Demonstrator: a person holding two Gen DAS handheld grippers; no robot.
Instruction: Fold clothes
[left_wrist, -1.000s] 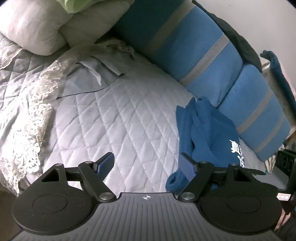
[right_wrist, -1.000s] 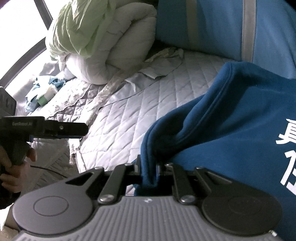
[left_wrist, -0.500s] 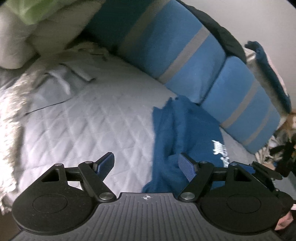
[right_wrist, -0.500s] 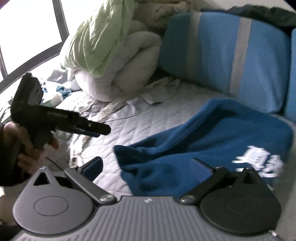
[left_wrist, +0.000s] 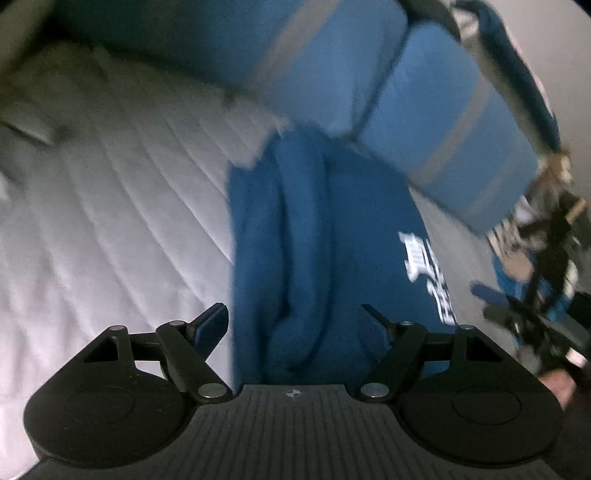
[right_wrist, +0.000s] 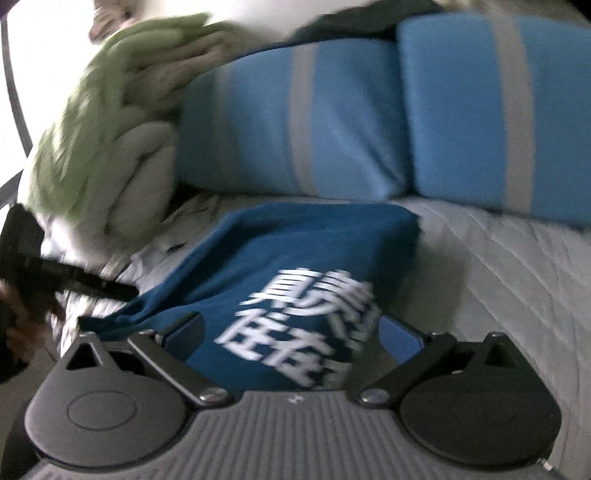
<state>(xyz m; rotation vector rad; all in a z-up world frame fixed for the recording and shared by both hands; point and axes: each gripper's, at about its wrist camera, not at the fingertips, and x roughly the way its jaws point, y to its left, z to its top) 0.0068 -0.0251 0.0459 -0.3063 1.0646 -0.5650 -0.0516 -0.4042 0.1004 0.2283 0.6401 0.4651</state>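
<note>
A blue garment (left_wrist: 317, 229) with white printed characters (right_wrist: 303, 325) lies bunched on the grey quilted bed (left_wrist: 110, 221), near the striped pillows. My left gripper (left_wrist: 293, 321) hovers open over its folded left edge, with cloth below the jaws and neither pad pressing on it. My right gripper (right_wrist: 293, 330) stands wide open above the printed part of the garment (right_wrist: 295, 251), gripping nothing. In the right wrist view the left gripper (right_wrist: 127, 291) shows from the side at the garment's left corner, held by a hand (right_wrist: 22, 321). Both views are blurred by motion.
Two blue pillows with grey stripes (right_wrist: 332, 122) line the back of the bed behind the garment. A rolled white and green duvet (right_wrist: 110, 129) is piled at the left. Bare quilt (right_wrist: 498, 266) stretches to the right of the garment.
My right gripper let go of the garment's edge, opened wide and pulled back; the garment now lies on the bed. My left gripper swung right, over the garment.
</note>
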